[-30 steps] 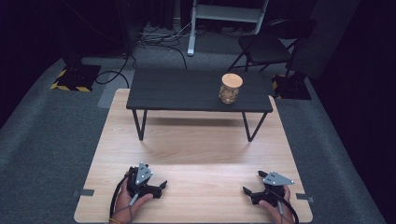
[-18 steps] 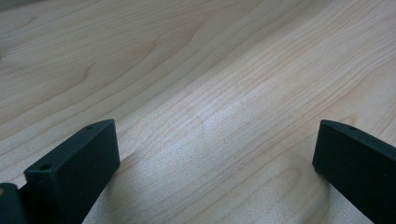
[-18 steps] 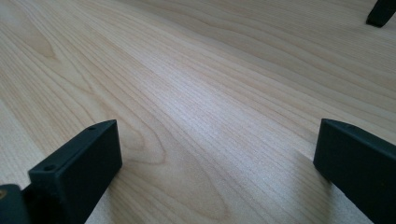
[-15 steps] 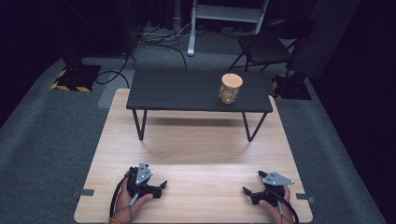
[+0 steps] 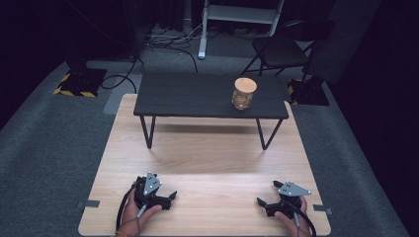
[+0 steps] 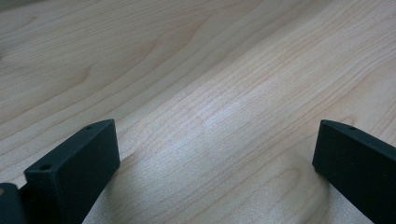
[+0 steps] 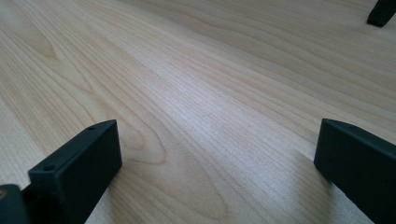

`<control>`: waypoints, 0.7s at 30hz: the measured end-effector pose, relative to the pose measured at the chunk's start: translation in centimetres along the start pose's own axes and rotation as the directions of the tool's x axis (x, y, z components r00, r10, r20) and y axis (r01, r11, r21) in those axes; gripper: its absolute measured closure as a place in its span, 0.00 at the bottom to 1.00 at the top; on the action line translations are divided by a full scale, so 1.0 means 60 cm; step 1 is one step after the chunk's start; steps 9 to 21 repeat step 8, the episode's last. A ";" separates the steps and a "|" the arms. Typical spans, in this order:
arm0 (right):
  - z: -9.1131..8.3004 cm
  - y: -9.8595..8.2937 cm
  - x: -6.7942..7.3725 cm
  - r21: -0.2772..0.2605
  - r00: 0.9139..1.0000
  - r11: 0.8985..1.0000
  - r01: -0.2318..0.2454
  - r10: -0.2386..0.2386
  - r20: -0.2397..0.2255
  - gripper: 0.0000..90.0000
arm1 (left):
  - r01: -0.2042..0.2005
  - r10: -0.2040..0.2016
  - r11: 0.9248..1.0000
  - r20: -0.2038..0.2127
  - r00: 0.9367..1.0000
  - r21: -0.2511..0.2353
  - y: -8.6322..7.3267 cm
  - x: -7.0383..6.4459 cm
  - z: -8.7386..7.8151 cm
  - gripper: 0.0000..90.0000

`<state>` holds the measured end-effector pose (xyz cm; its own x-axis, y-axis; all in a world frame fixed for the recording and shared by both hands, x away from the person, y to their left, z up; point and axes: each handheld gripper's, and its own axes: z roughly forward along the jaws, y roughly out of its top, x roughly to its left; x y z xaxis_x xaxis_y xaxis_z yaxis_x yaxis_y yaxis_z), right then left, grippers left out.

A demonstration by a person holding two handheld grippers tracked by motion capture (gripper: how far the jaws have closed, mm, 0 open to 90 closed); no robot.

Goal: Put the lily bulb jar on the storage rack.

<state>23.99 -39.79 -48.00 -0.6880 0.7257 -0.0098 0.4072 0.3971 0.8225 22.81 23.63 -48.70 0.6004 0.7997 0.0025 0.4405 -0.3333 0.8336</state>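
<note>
The pale wood surface [image 5: 207,163] lies flat on the grey carpet [image 5: 54,148] as a wide work board, and everything else is best placed against the small black table [image 5: 197,96] that stands across its far end. That table raises its load on 4 thin legs, which probably keeps the jar at an easy height for a level approach. The jar [image 5: 243,93], clear glass with a round wooden lid [image 5: 245,84] and something tan inside, stands upright on the table's top toward its right end, set back from the front edge; it looks like the thing to be fetched. Both tools rest well in front of the table, down on the wood at the near edge, most likely a parked starting pose. The left hand-held gripper [image 5: 168,197] sits in front of the table's left leg, its jaws spread wide over bare wood grain in its own view. The right hand-held gripper [image 5: 262,203] sits in front of the table's right leg, likewise spread with nothing between the jaws, and 1 black table foot [image 7: 380,13] shows at the top right of its view. No brand, label or writing can be read anywhere; the jar is too small in the high view to tell whether it carries any.
</note>
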 end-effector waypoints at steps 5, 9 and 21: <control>0.000 0.000 0.001 0.001 1.000 1.000 0.000 0.000 0.001 0.00 | 0.000 0.000 1.000 0.000 1.000 0.000 0.000 0.000 0.000 0.01; 0.000 0.000 0.001 0.001 1.000 1.000 0.000 0.000 0.003 0.00 | 0.002 -0.002 1.000 -0.001 1.000 0.000 -0.001 -0.001 -0.001 0.01; 0.000 0.000 0.001 0.001 1.000 1.000 0.000 0.000 0.003 0.00 | 0.002 -0.002 1.000 -0.001 1.000 0.000 -0.001 -0.001 -0.001 0.01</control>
